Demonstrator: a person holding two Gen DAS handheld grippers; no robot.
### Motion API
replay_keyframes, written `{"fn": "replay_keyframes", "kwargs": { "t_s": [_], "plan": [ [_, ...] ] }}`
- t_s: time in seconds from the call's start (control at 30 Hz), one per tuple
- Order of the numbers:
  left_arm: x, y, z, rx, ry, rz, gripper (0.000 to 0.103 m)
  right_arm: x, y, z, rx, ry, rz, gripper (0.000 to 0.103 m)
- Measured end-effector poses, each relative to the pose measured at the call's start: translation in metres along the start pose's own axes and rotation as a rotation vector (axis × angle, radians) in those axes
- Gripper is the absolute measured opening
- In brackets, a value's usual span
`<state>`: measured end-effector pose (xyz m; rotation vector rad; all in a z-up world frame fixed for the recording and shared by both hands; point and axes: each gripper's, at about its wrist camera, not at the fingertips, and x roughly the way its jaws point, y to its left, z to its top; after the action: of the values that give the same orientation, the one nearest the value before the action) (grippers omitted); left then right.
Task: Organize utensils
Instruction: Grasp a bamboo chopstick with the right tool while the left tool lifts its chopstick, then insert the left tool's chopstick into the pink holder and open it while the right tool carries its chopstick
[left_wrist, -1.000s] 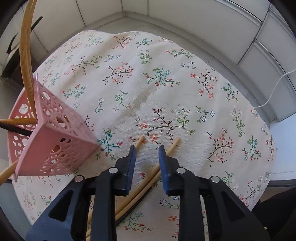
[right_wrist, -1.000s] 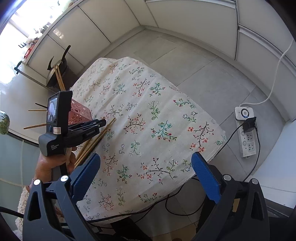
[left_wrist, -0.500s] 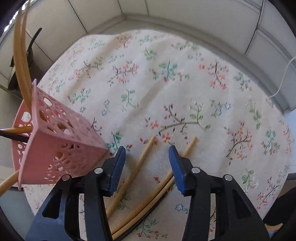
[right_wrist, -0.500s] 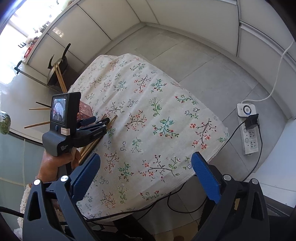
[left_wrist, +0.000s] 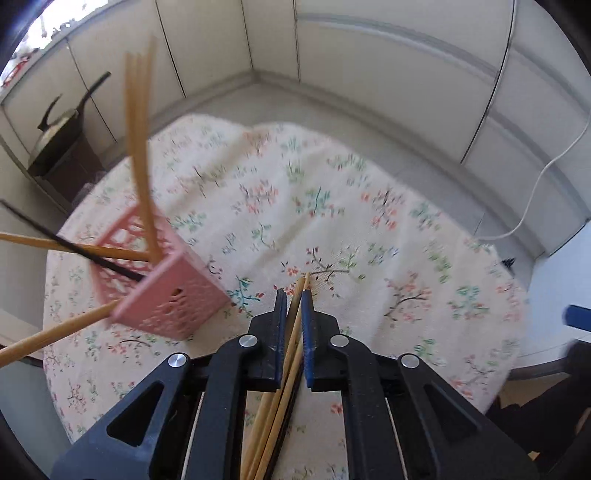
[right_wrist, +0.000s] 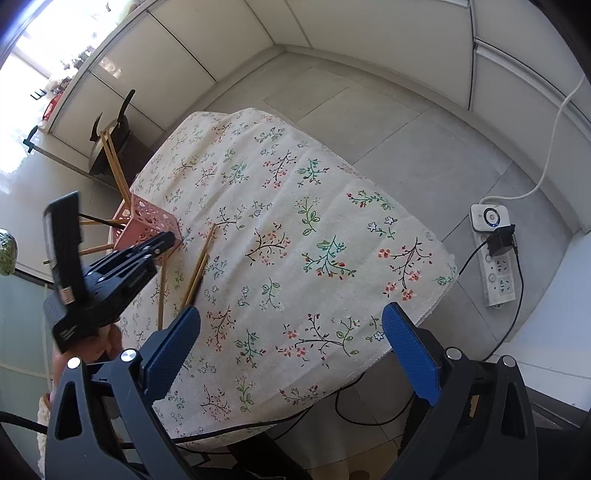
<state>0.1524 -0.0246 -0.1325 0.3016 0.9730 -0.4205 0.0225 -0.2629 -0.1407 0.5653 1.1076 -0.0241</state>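
We see a round table covered with a cream cloth printed with little flowers, and it fills most of both views. On the grey tiled floor beside the table lies a white power strip with a black plug in it. Behind the table, by the wall, a dark kettle with a curved handle sits on a dark stand. Near the table's edge stands a pink plastic basket with small holes in its sides. Several long wooden chopsticks stick up and out of the pink basket, and one thin black stick leans out with them. Our left black tongs with blue pads are low over the cloth, just beside the pink basket. Their two pads are pressed close together on a small bunch of loose wooden chopsticks, which run between the pads with their tips poking out in front. In the right view, more wooden sticks lie flat on the cloth just beside the basket. Our right black tongs with blue pads hang above the near edge of the table, well apart from the basket, with their pads spread wide and nothing between them.
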Motion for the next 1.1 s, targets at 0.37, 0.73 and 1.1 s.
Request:
{"fn": "replay_keyframes", "kwargs": {
  "t_s": [0.37,0.73,1.1],
  "plan": [
    [-0.118,0.014,-0.043,-0.092,-0.219,0.002,0.006,0.044,0.039,0.038,0.099,0.102,0.112,0.091],
    [-0.180,0.038,-0.080,-0.156,-0.362,0.061,0.004,0.141,0.117,0.061,-0.029,0.188,0.003,0.051],
    [-0.208,0.061,-0.090,-0.229,-0.438,0.091,0.004,0.197,0.136,0.061,-0.023,0.224,-0.060,0.008]
  ]
}}
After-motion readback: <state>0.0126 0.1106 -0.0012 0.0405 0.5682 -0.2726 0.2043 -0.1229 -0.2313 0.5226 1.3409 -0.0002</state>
